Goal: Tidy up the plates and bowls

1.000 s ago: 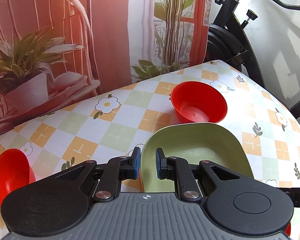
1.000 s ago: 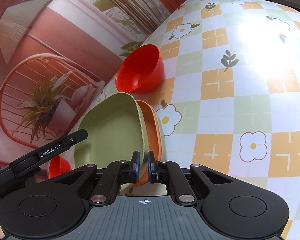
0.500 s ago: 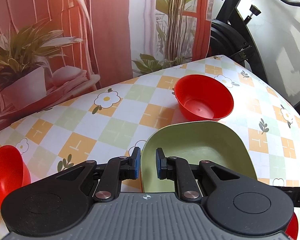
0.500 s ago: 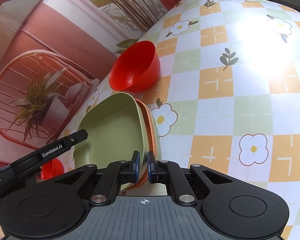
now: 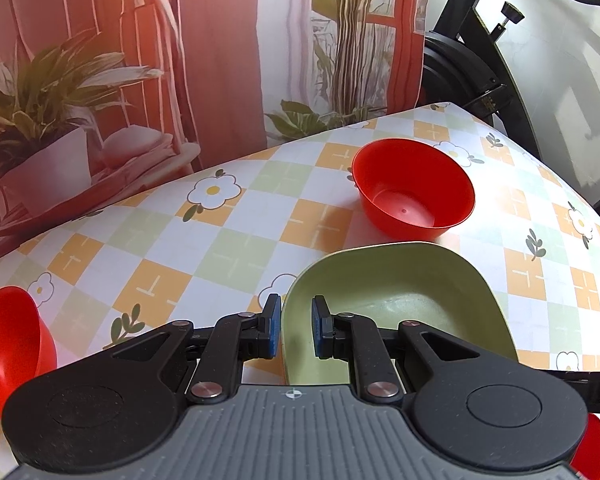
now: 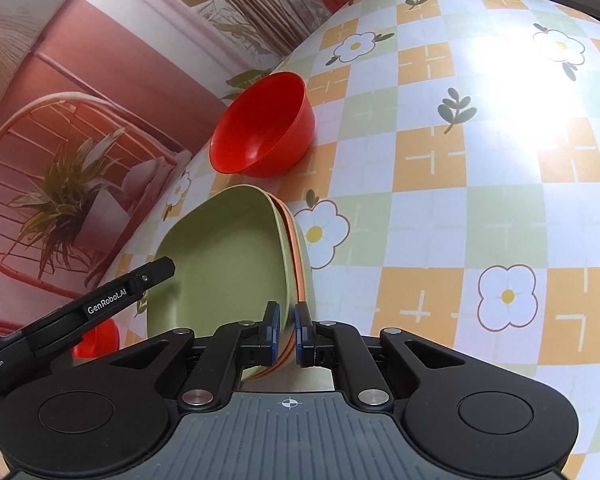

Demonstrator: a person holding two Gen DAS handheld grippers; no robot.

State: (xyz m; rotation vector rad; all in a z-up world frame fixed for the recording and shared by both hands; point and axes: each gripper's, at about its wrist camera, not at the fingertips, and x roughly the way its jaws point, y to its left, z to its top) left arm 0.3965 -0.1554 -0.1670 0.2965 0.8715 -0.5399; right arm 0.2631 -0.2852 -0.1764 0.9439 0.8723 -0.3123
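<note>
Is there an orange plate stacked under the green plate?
Yes, the right wrist view shows an orange plate edge directly beneath the green plate.

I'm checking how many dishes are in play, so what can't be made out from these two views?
- Plate stack, right wrist view: green and orange rims show; the right tool covers the near edge, so the count is unsure.
- Left wrist view: the green plate hides anything beneath it.
- Red bowl, left wrist view: cut off by the frame edge.
- Red item, left wrist view: mostly behind the tool body, kind unclear.
- Tablecloth, right wrist view: glare washes it out.
</note>
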